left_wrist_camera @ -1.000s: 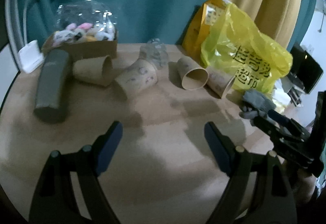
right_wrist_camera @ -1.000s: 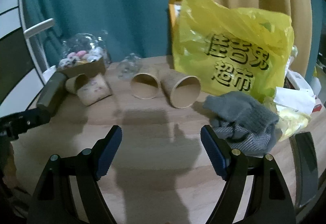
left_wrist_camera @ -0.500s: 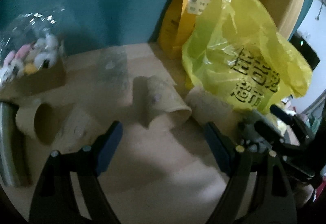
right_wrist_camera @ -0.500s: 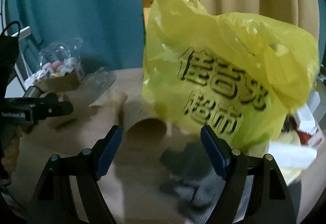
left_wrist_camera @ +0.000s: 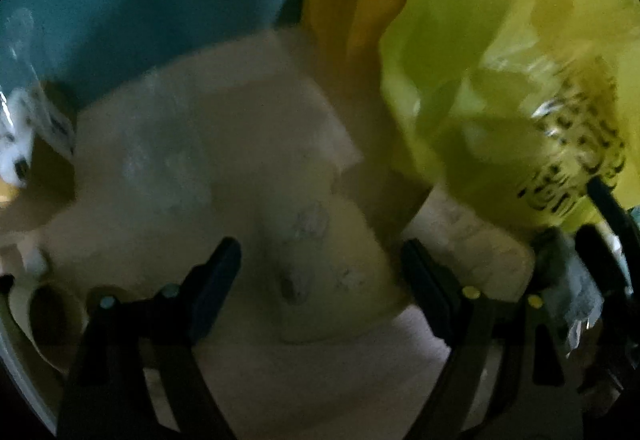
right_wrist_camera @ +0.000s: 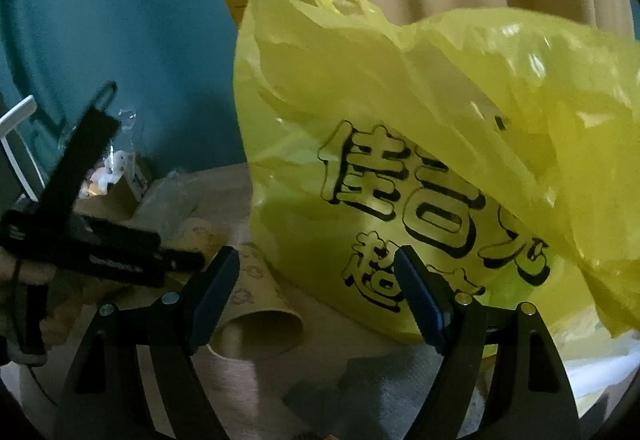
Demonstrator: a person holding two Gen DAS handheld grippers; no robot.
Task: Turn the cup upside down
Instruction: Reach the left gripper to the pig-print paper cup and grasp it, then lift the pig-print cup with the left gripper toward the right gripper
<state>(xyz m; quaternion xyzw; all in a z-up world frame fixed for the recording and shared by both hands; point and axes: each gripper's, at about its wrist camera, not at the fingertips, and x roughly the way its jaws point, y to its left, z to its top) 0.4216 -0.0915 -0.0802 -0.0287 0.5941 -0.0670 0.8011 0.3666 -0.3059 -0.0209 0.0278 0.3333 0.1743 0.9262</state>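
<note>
A brown paper cup [left_wrist_camera: 320,264] lies on its side on the wooden table, between the open fingers of my left gripper [left_wrist_camera: 320,280], which do not touch it. A second cup [left_wrist_camera: 472,252] lies just right of it, against the yellow bag. In the right wrist view that second cup [right_wrist_camera: 260,316] lies on its side with its mouth toward me, just inside the left finger of my open, empty right gripper [right_wrist_camera: 318,292]. The left gripper's body [right_wrist_camera: 100,248] shows at the left there. The left wrist view is blurred.
A large yellow plastic bag [right_wrist_camera: 420,180] with black characters stands close behind the cups, with an orange bag [left_wrist_camera: 360,0] behind it. A grey glove [right_wrist_camera: 360,388] lies under the right gripper. Another cup [left_wrist_camera: 48,320] lies at far left. A teal curtain backs the table.
Both grippers have moved forward and closer to the cups and yellow bag. The left gripper now straddles the lying cup. Both stay open.
</note>
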